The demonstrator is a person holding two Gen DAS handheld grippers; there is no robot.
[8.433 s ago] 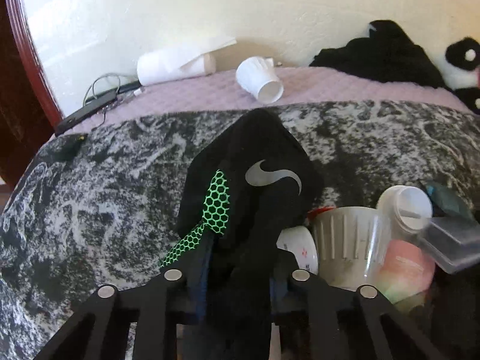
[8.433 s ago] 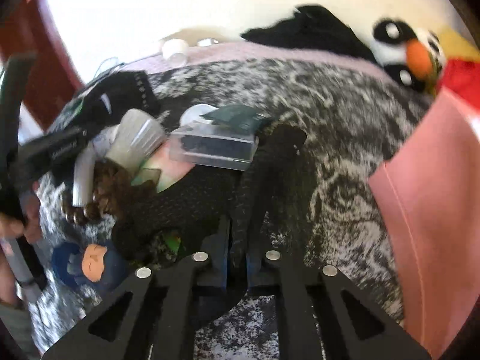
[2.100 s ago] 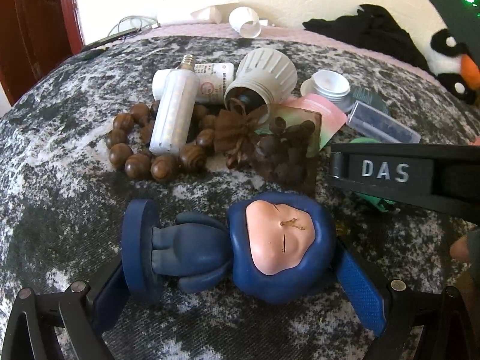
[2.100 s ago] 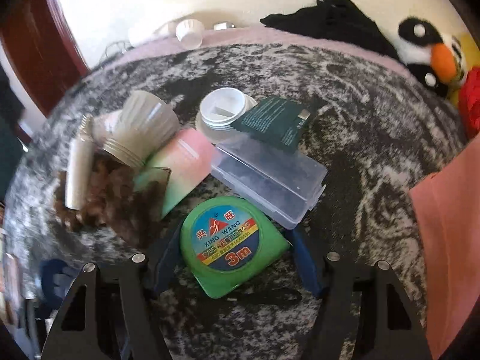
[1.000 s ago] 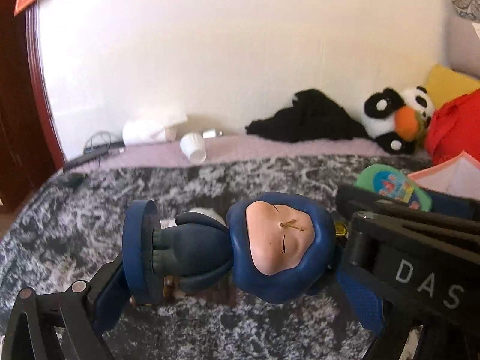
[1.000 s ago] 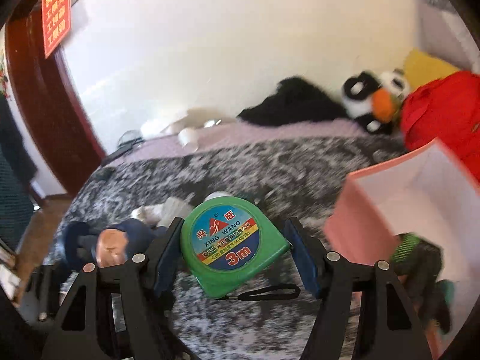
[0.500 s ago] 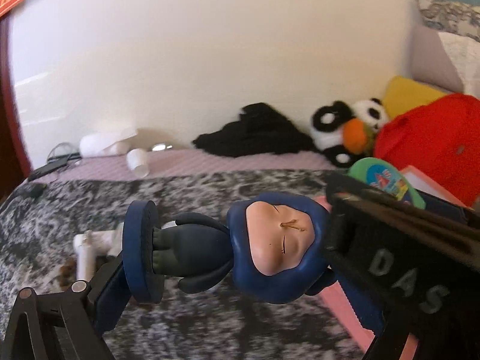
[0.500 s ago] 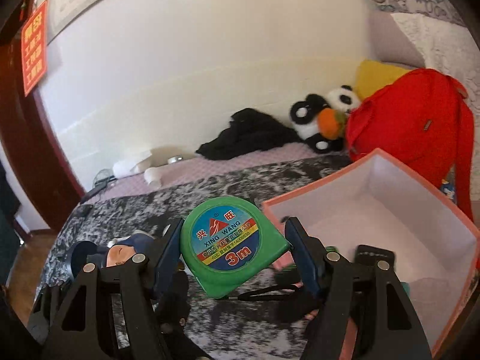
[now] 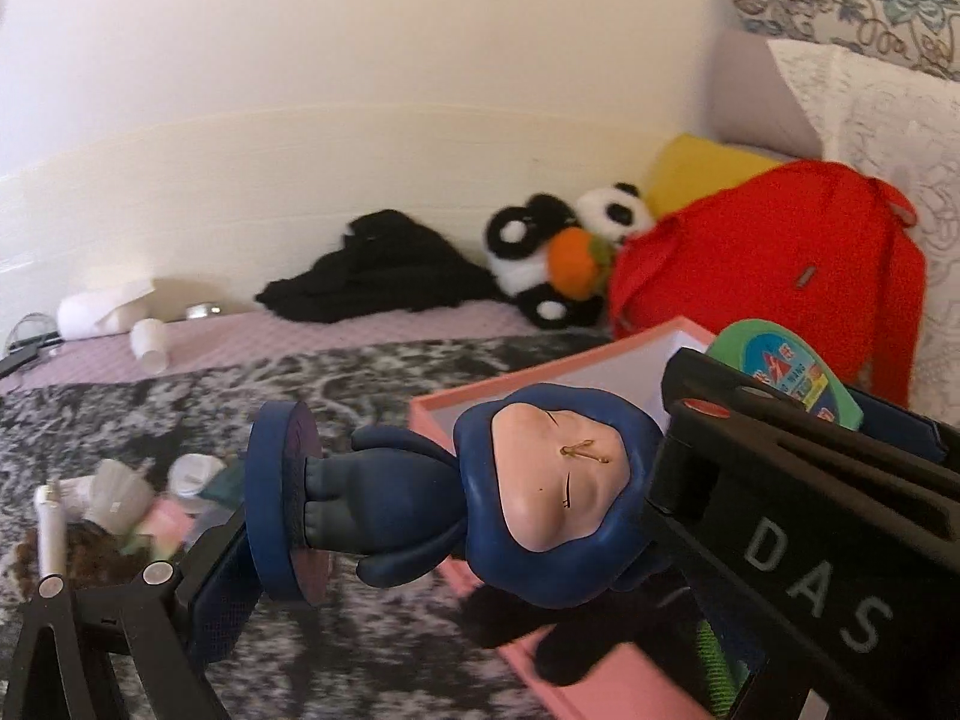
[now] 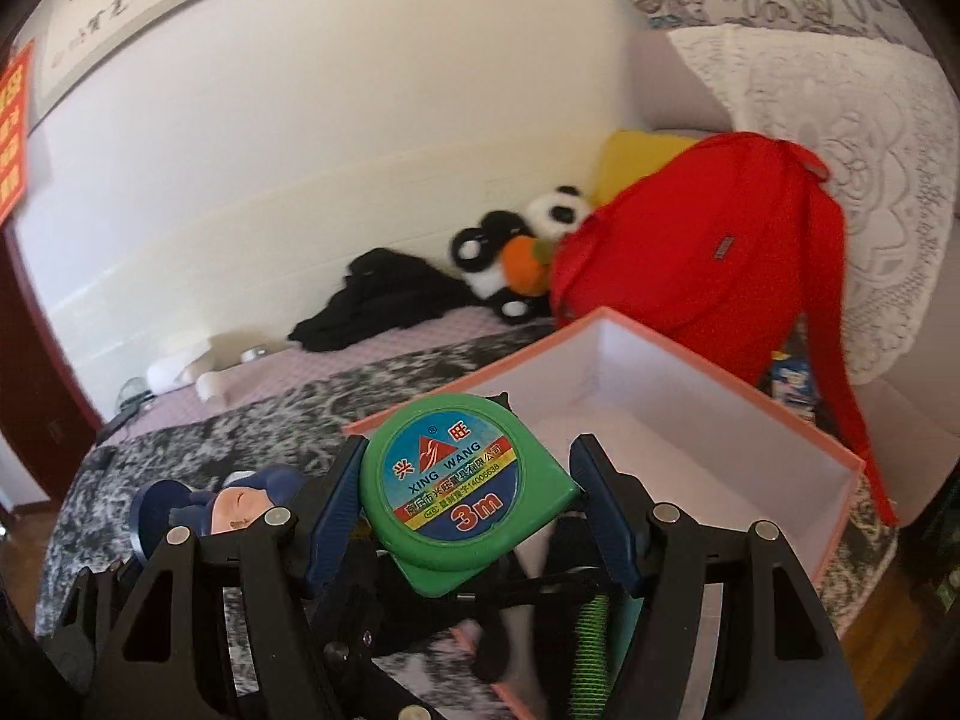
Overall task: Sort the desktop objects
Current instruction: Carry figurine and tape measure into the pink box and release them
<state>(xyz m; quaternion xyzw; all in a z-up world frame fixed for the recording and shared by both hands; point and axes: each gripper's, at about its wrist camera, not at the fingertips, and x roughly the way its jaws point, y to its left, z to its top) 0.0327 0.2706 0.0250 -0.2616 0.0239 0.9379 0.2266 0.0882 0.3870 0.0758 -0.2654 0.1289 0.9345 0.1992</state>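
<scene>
Cream wall runs behind a bed [image 9: 138, 420] covered by a mottled grey-and-white blanket, with a lilac quilted strip along the wall. On that strip lie a heap of black clothing [image 9: 384, 276], a panda plush [image 9: 558, 264] with an orange part, a white roll [image 9: 90, 309] and a small white cup [image 9: 150, 345]. A red backpack [image 10: 708, 252] leans against a yellow cushion [image 9: 702, 171] and lace-covered pillows at the right.

The left hand-held gripper [image 9: 456, 546] grasps a blue hooded figurine [image 9: 480, 492] sideways, one blue pad on its round base and the other side hidden behind its head. The figurine is held in the air over the near corner of a pink open box [image 10: 780, 420] with a white inside. Below and left of it, a small pile of remaining things [image 9: 120, 504] rests on the blanket: a white tube, pale cups and something brown, too blurred to tell apart further.

The right hand-held gripper [image 10: 468, 510] is clenched on a green tape measure [image 10: 462, 492], its blue pads pressing both edges, label facing the camera and reading "3m". The tape measure hangs over the box's near edge. Dark items with a bright green part [image 10: 588, 660] lie in the box beneath it.
</scene>
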